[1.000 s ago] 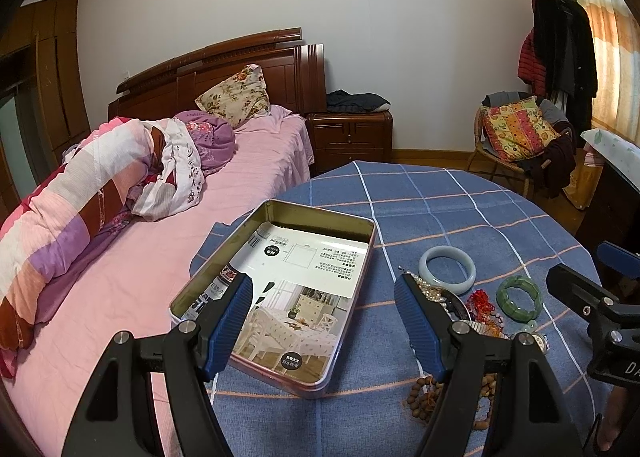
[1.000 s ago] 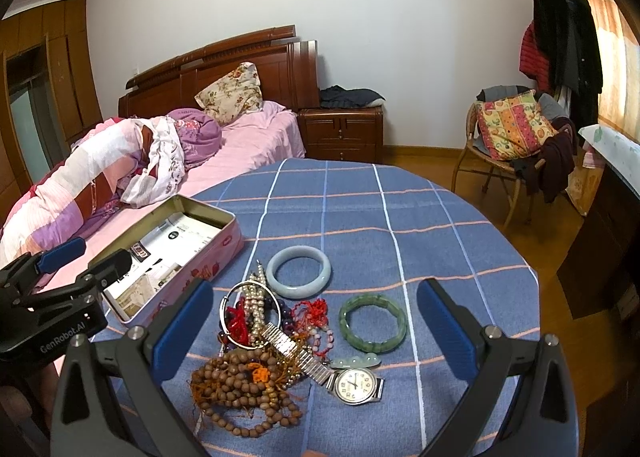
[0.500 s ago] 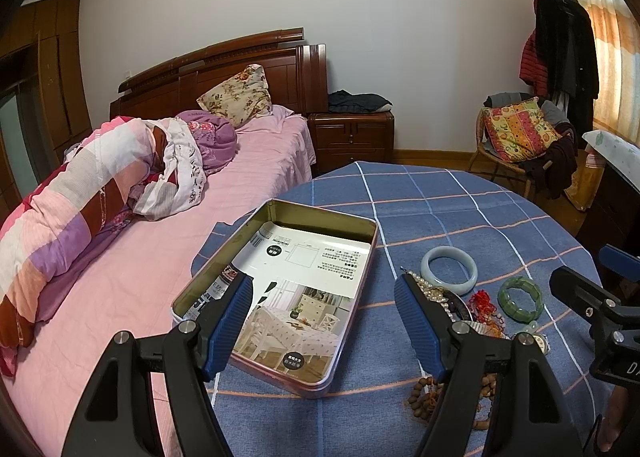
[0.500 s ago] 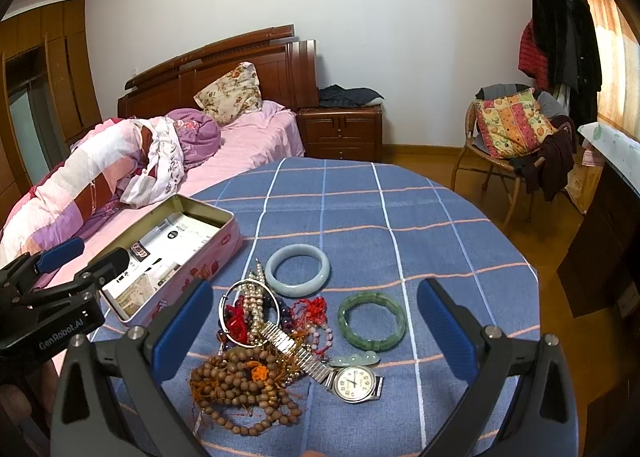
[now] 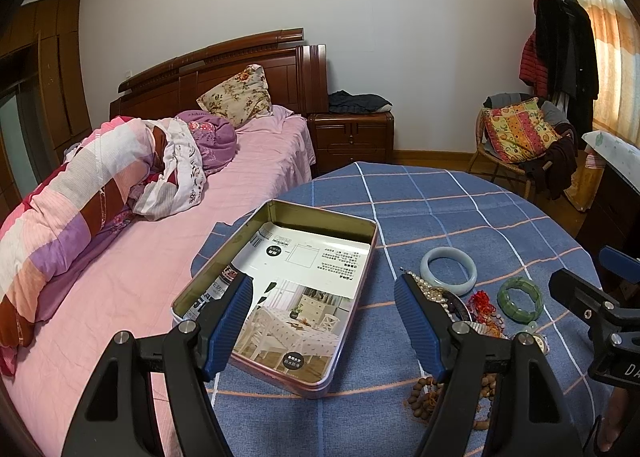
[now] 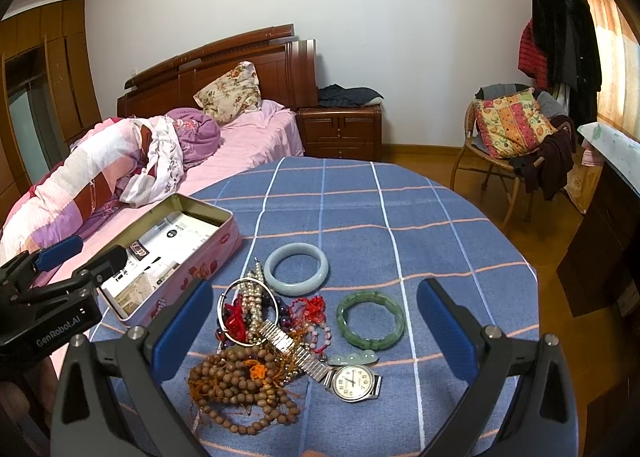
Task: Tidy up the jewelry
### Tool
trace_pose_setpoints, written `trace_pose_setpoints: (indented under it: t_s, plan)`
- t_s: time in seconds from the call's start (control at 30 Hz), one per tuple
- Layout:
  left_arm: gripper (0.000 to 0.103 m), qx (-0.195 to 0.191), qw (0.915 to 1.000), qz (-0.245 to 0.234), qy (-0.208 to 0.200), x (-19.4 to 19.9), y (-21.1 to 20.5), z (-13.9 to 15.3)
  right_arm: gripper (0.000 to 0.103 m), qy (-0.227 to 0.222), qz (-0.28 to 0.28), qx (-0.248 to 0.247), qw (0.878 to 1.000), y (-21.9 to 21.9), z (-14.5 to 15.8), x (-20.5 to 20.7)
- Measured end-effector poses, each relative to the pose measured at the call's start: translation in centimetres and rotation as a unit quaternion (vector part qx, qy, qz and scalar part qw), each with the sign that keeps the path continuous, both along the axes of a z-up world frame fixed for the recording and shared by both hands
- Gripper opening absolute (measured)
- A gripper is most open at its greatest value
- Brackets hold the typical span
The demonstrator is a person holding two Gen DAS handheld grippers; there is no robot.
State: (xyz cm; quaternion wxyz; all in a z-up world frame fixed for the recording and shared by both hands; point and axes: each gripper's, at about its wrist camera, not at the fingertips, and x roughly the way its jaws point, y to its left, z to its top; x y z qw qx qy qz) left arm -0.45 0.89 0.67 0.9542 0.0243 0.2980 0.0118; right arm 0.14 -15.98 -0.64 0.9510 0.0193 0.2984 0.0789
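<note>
Left gripper (image 5: 323,321) spread wide, holding nothing, above the open tin (image 5: 280,293); its right finger hides part of the jewelry pile (image 6: 256,341). Right gripper (image 6: 316,331) likewise spread, empty, over the pile. Pale bangle (image 6: 297,268) and green bangle (image 6: 370,320) lie apart. Watch (image 6: 354,381) strap is buried under beads. Tin sits at the table (image 6: 400,209) edge beside the bed (image 5: 132,281).

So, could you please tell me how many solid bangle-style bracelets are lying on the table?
2: a pale bluish jade bangle nearest the tin, and a green segmented stone bangle to its right. The tangled pile may hide others.
</note>
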Motion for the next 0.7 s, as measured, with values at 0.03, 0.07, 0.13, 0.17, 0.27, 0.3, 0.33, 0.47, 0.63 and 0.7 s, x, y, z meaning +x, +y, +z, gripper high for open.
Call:
trace_pose_setpoints:
  t_s: [0.03,0.07,0.13,0.17,0.27,0.3,0.33,0.47,0.63,0.7]
  plan:
    - [0.073,0.000,1.0000,0.000,0.000,0.0,0.0,0.0,0.103,0.000,0.000,0.000,1.000,0.0,0.0,0.0]
    - [0.073,-0.001,1.0000,0.000,0.000,0.0,0.0,0.0,0.103,-0.001,0.000,0.000,1.000,0.0,-0.1,0.1]
    - [0.073,0.000,1.0000,0.000,0.001,0.0,0.0,0.0,0.103,0.000,0.000,0.000,1.000,0.0,-0.1,0.1]
    - [0.073,0.000,1.0000,0.000,0.002,0.0,-0.1,-0.1,0.103,0.000,0.000,0.000,1.000,0.0,-0.1,0.1]
    - [0.073,0.001,1.0000,0.000,0.003,0.1,-0.1,-0.1,0.103,0.001,-0.003,0.002,1.000,-0.5,-0.3,0.0]
    - [0.073,0.001,1.0000,0.001,0.004,0.1,-0.1,-0.1,0.103,0.001,-0.004,0.002,1.000,-0.5,-0.3,-0.1]
    - [0.073,0.000,1.0000,0.000,0.005,0.1,-0.1,-0.2,0.103,0.002,-0.004,0.003,1.000,-0.7,-0.4,-0.1]
    - [0.073,-0.006,0.9998,-0.011,0.018,0.4,-0.6,-0.9,0.103,0.004,-0.011,-0.001,1.000,-1.3,-0.6,0.0]
    - [0.073,-0.005,0.9989,-0.036,0.030,0.2,-2.2,-2.3,0.103,0.013,-0.033,-0.003,0.999,-3.1,-1.3,0.6]
    - [0.073,-0.007,0.9978,-0.051,0.041,0.1,-3.3,-3.2,0.103,0.020,-0.040,-0.008,0.999,-3.9,-2.0,0.7]
